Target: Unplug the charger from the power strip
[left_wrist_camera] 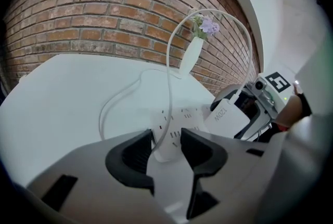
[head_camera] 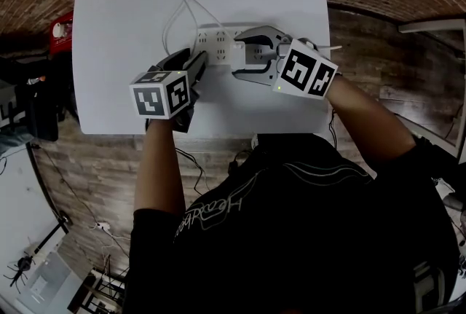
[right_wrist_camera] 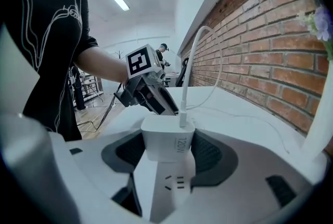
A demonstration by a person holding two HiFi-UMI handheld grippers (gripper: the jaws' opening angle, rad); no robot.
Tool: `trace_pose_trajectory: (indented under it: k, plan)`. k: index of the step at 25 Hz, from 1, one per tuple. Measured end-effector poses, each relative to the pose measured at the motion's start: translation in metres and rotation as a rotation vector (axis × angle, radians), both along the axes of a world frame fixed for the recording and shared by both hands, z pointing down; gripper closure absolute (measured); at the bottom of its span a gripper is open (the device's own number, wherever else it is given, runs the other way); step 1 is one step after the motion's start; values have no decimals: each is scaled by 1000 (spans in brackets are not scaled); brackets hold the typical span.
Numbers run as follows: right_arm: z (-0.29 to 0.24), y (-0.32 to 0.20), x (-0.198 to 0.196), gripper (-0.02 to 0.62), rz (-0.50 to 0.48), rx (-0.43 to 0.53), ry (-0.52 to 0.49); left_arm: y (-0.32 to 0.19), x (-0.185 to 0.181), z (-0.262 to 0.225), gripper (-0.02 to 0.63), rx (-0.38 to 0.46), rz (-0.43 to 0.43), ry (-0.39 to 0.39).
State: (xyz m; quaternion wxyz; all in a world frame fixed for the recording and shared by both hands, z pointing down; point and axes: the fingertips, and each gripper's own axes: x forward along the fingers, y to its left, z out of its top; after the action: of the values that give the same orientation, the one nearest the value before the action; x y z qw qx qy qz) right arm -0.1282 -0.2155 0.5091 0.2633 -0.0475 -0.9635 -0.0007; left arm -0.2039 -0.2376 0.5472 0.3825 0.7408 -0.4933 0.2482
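Note:
A white power strip (head_camera: 217, 39) lies on the white table (head_camera: 131, 28). A white charger (head_camera: 250, 54) marked 120W stands on its right part, with a white cable (head_camera: 178, 10) looping away over the table. My right gripper (head_camera: 239, 54) is shut on the charger (right_wrist_camera: 167, 142), one pad against each side, with the strip (right_wrist_camera: 169, 186) showing below it. My left gripper (head_camera: 198, 61) grips the strip's left end (left_wrist_camera: 177, 119). In the left gripper view the cable (left_wrist_camera: 169, 62) passes between my jaws, and the charger (left_wrist_camera: 228, 118) shows to the right.
A slim white vase (left_wrist_camera: 191, 54) with a purple flower stands at the table's far edge by the brick wall. The table's near edge runs just under both grippers. A red object (head_camera: 62, 28) and loose cables lie on the wooden floor at left.

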Motion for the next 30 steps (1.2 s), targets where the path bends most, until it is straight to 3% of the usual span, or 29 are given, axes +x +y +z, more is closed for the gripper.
trace_pose_trajectory:
  k: [9, 21, 27, 30]
  plan:
    - [2, 5, -1, 351, -9, 154, -41, -3, -2, 0, 428, -16, 16, -6]
    - [-5, -1, 1, 351, 16, -45, -37, -1, 1, 1, 428, 4, 1, -6]
    - [-9, 1, 1, 351, 21, 14, -84, -2, 0, 1, 429, 3, -5, 4]
    - [-15, -1, 1, 351, 43, -17, -133, -2, -1, 1, 428, 8, -14, 10]
